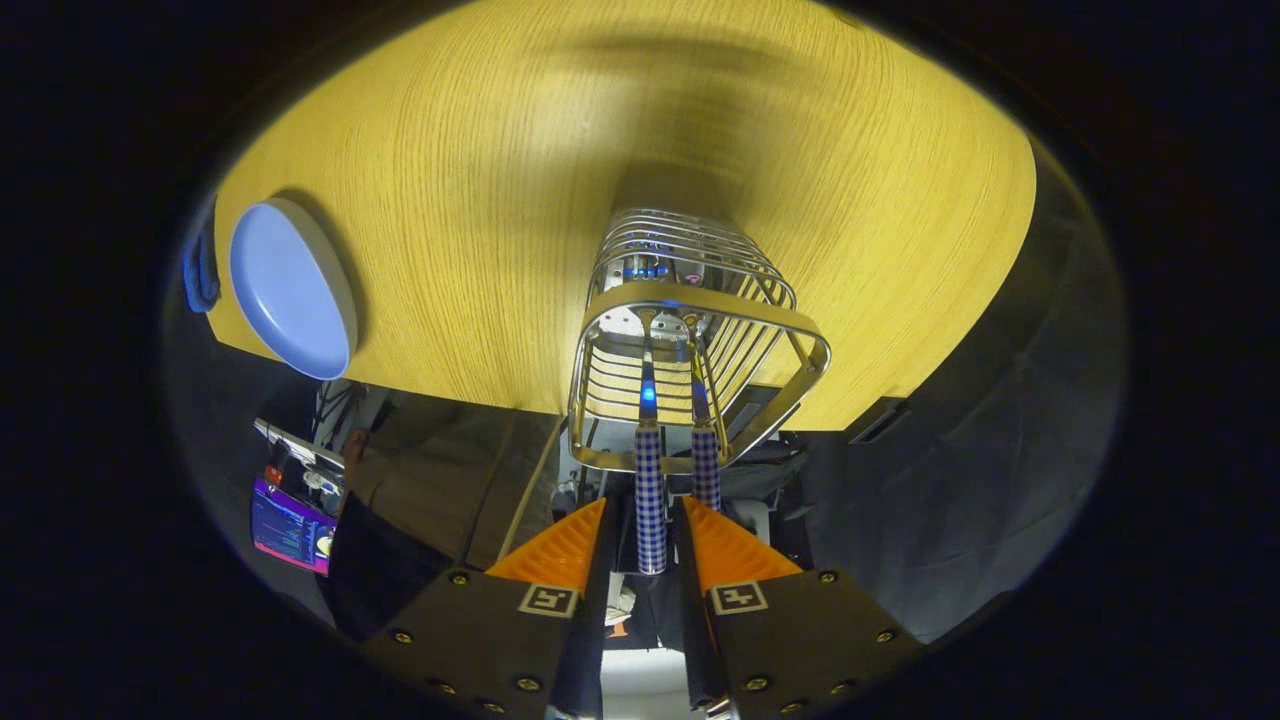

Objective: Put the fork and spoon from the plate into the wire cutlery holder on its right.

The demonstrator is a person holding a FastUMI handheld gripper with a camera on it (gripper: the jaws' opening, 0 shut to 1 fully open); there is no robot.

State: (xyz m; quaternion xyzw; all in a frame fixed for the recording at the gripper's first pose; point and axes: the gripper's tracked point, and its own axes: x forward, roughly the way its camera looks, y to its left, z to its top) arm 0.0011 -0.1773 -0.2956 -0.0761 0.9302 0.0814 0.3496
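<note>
The gripper (645, 535) pinches one checked handle (650, 500), its head inside the wire cutlery holder (790, 330) at twelve o'clock. Letting go crookedly could knock the second handle (706, 465) or tip the holder.

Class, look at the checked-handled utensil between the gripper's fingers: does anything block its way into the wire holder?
Nothing visible does. The utensil between the hand-held gripper fingers already reaches into the wire holder, beside a second checked handle standing there. The plate lies well aside.

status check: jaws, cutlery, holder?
Gripper jaws close around one checked handle, grip unconfirmed. Both utensils stand in the wire cutlery holder; second handle just ahead. Plate bare, off to the side. Nothing in the way.
</note>
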